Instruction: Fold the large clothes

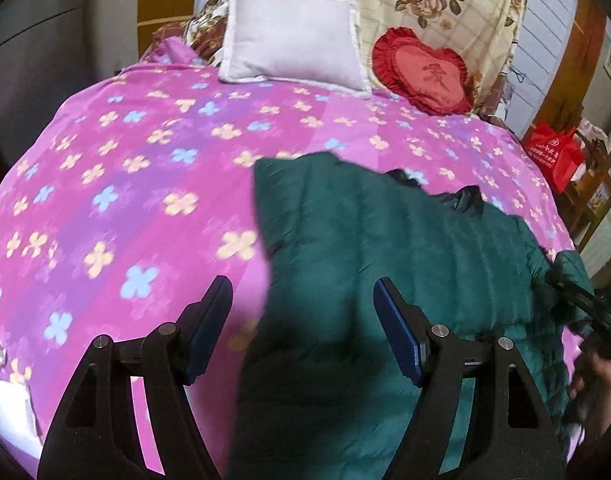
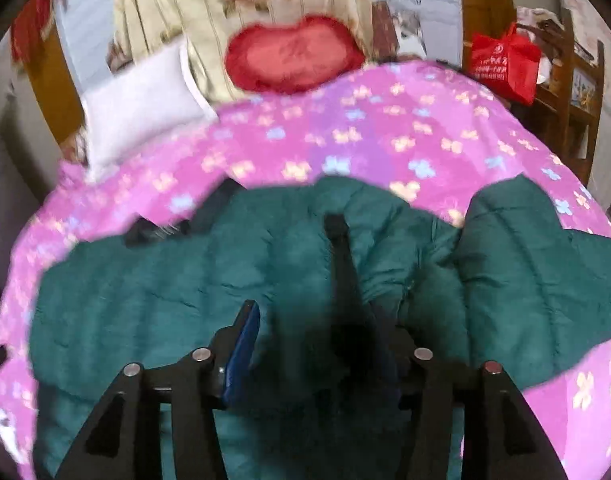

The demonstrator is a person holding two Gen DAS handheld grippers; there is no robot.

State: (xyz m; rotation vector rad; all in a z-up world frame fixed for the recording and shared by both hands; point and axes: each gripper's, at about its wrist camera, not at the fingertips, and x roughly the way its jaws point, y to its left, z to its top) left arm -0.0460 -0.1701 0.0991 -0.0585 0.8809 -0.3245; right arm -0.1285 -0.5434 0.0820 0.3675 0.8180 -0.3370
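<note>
- Dark green quilted padded jacket (image 2: 233, 292): spread on bed's pink flowered cover (image 1: 117, 184); folding apparently midway.
- Left tool (image 1: 303, 312): wide, empty, over jacket's left edge.
- Right tool (image 2: 325, 332): jacket fabric between its fingers; grip uncertain.
- Next, likely: carry a side across the jacket.

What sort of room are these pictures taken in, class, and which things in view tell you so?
Most likely a bedroom at home. A bed under a pink flowered cover fills the view, a white pillow and a red heart-shaped cushion lie at its head, and a green padded jacket lies spread on it.
</note>
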